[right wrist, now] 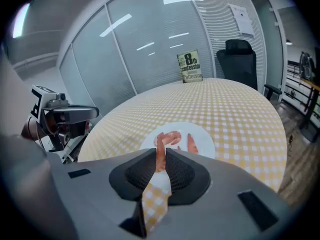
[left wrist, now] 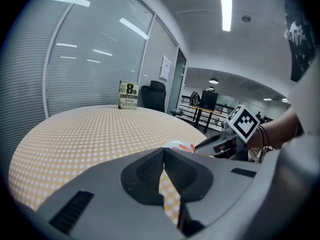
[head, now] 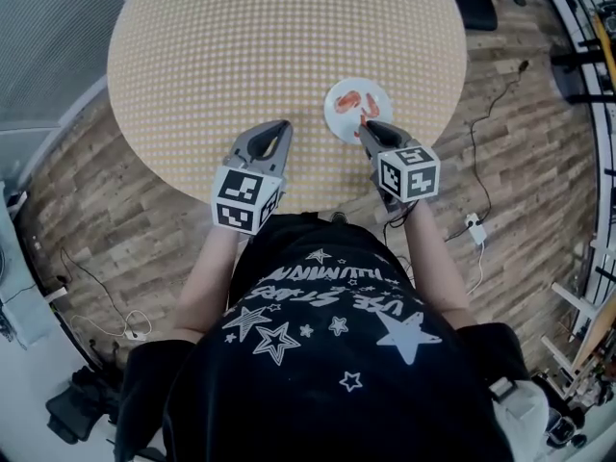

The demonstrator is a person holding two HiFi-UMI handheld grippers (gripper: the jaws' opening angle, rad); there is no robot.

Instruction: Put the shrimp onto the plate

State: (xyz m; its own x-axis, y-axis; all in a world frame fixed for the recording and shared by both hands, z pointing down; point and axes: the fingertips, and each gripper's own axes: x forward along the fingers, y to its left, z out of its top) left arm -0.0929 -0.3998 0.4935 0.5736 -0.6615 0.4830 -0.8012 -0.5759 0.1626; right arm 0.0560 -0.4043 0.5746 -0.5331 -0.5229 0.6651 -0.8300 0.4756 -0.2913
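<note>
Left of the plate (right wrist: 204, 138) the left gripper (left wrist: 163, 156) is closed on nothing, while the right gripper (right wrist: 161, 160) at the plate's near rim pinches a limp, light, probably slippery shrimp (right wrist: 159, 145) that wants gentle pressure, other shrimp (right wrist: 173, 138) lying beyond on the plate

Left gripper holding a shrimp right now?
No, the left gripper has its jaws together with nothing between them, while the right gripper pinches a shrimp.

The right hand-held gripper (right wrist: 161, 151) hides the plate's (right wrist: 204, 140) near rim.
</note>
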